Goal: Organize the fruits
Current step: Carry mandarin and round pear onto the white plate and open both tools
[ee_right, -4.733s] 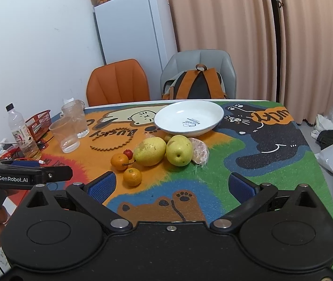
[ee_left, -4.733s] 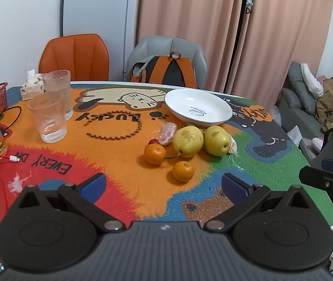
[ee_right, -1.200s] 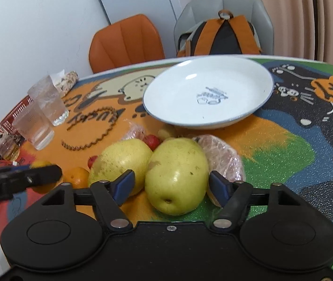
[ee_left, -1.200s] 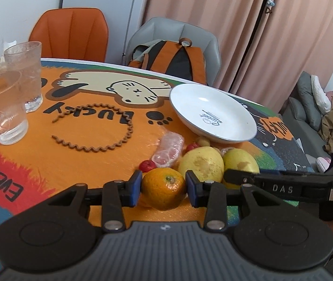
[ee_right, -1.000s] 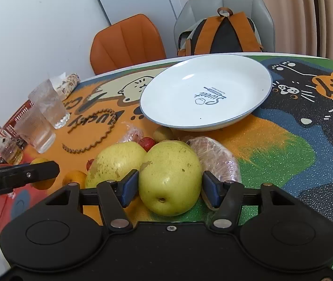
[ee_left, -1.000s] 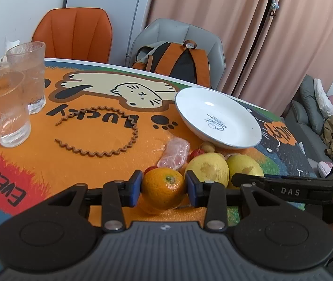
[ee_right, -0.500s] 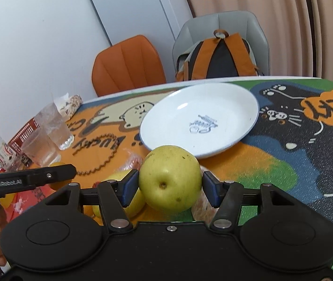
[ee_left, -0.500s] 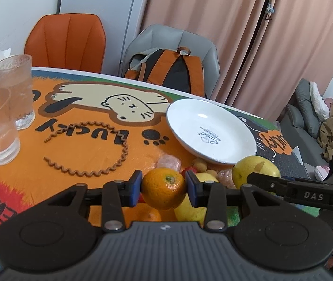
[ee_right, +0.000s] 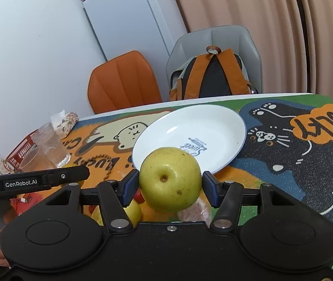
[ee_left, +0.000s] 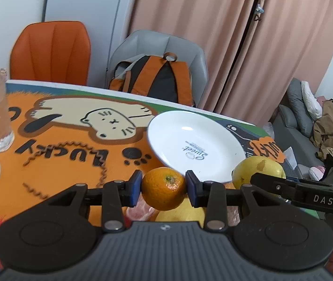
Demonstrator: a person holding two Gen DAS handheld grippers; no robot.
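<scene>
Table [ee_right: 319, 164], covered by a bright cartoon mat with a cream cat, a black cat and "LUCKY" lettering; two chairs stand at its far edge, an orange chair [ee_left: 49, 51] and a grey chair [ee_left: 161, 53] with an orange-and-black backpack [ee_left: 157, 79] on its seat. White plate [ee_left: 190, 140], shallow, lying on the mat toward the far side, with only small printed lettering at its centre. Left gripper [ee_left: 163, 188] — blue pads pressed against both sides of an orange [ee_left: 163, 192], jaws drawn in to the fruit's width, the orange lifted clear of the mat just in front of the plate's near rim. Right gripper [ee_right: 170, 187] — pads closed on the flanks of a yellow-green pear [ee_right: 170, 179], jaws at a middling spread, the pear raised off the table, its blossom end toward the camera, overlapping the plate's near edge in the right wrist view. In the left wrist view the same pear shows to the right of the orange, behind the other tool's black arm. Second yellow pear [ee_left: 183, 212], on the mat below the held orange, partly hidden. Drinking glasses [ee_right: 49, 149], two, clear, at the left side of the table. Plastic-wrapped item [ee_right: 197, 210], pinkish, under the held pear; contents unclear.
</scene>
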